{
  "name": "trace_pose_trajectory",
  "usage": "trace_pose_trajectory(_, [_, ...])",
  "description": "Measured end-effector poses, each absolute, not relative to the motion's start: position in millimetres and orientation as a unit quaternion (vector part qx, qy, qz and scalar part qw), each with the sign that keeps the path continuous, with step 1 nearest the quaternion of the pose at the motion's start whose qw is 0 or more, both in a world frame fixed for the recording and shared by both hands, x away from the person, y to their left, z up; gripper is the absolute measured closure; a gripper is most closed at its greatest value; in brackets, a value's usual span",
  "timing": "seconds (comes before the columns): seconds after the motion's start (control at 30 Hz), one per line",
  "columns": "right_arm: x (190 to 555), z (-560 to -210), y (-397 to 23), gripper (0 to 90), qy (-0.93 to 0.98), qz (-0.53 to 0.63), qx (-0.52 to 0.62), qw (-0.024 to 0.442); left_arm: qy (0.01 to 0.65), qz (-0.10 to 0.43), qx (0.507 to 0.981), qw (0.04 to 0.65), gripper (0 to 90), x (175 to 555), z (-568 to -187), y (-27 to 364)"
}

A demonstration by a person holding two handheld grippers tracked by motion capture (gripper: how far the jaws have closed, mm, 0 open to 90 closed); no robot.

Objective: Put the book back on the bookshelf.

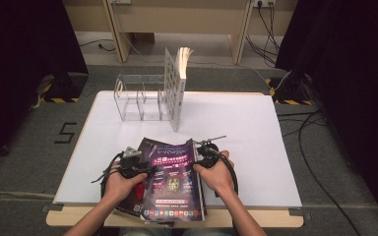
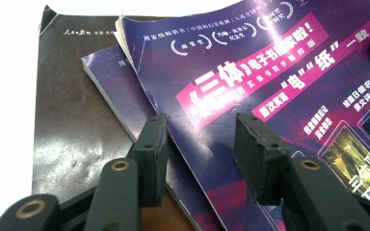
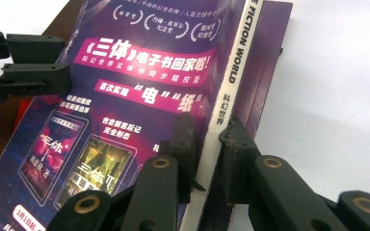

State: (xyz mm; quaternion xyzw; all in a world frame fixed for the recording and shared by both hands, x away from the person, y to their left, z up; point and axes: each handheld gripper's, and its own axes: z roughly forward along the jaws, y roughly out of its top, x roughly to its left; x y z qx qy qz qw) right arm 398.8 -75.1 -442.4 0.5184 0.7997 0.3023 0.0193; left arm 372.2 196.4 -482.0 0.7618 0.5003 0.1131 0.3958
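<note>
A stack of magazines lies at the table's front edge. The top one (image 1: 172, 179) has a purple cover with pink banners and a white spine (image 3: 231, 91). My right gripper (image 1: 200, 160) (image 3: 207, 132) is shut on that spine edge, one jaw on the cover and the other beneath it, and the edge is raised slightly. My left gripper (image 1: 145, 169) (image 2: 200, 132) is open at the top magazine's left side, jaws apart above the cover (image 2: 231, 86) with nothing pressed between them. It also appears at the left of the right gripper view (image 3: 67, 60). A second purple magazine (image 2: 113, 82) and a dark brown one (image 2: 72, 120) lie underneath.
A clear acrylic rack (image 1: 138, 98) stands at the back of the white table (image 1: 256, 128), with a light-covered magazine (image 1: 176, 86) upright at its right end. The stack overhangs the table's front edge (image 1: 256, 216). Cables run along the floor at the right.
</note>
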Motion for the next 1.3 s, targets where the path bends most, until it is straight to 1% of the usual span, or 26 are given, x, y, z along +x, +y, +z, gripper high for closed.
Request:
trace_pose_trajectory(0.5, [394,-441,-74,79.0,0.795,0.311,0.52,0.031,0.499,0.112,0.762,0.396,55.2,372,-482,197])
trace_pose_trajectory(0.77, [393,-441,-75,79.9,0.787,0.318,0.527,0.026,0.5,0.112,0.761,0.398,54.7,372,-482,198])
trace_pose_trajectory(0.97, [391,-434,-74,82.6,0.774,0.347,0.529,0.037,0.501,0.106,0.755,0.409,54.9,372,-484,201])
trace_pose_trajectory(1.3, [389,-426,-69,83.2,0.771,0.362,0.522,0.043,0.502,0.113,0.74,0.433,52.9,365,-479,216])
